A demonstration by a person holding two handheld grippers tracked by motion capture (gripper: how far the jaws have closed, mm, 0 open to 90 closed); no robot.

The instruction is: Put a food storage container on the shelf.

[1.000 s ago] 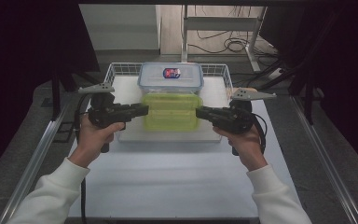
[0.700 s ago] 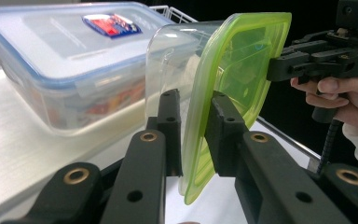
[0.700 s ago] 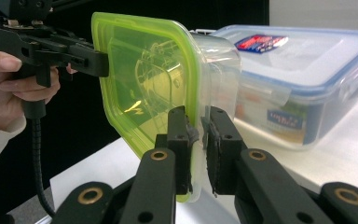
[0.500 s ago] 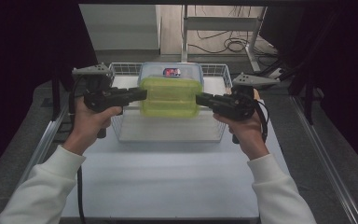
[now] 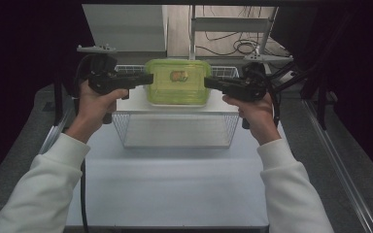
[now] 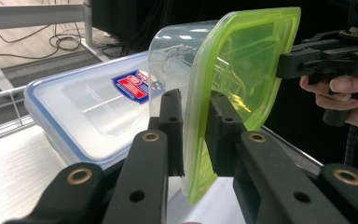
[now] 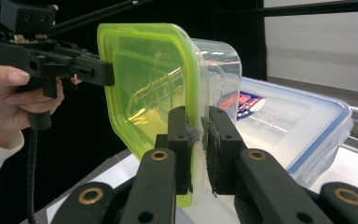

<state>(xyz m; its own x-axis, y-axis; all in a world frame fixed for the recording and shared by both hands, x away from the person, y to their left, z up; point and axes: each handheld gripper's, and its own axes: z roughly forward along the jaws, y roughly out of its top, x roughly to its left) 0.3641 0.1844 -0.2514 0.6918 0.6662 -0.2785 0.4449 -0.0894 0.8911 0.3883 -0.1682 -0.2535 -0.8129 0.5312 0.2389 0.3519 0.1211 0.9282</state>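
With both grippers clamped on the green-lidded container (image 5: 178,88), I have it lifted above the wire basket (image 5: 177,128) on the bench (image 5: 175,189), tipped so the lid faces me. My left gripper (image 6: 193,135) pinches the lid rim on one side, my right gripper (image 7: 197,149) the opposite rim. It looks empty, so I judge it light; the clear plastic body is stiff but smooth, and the lid edge is thin and probably slippery. Holding at both rims seems the safest grip. A blue-rimmed container (image 6: 88,112) lies in the basket just behind.
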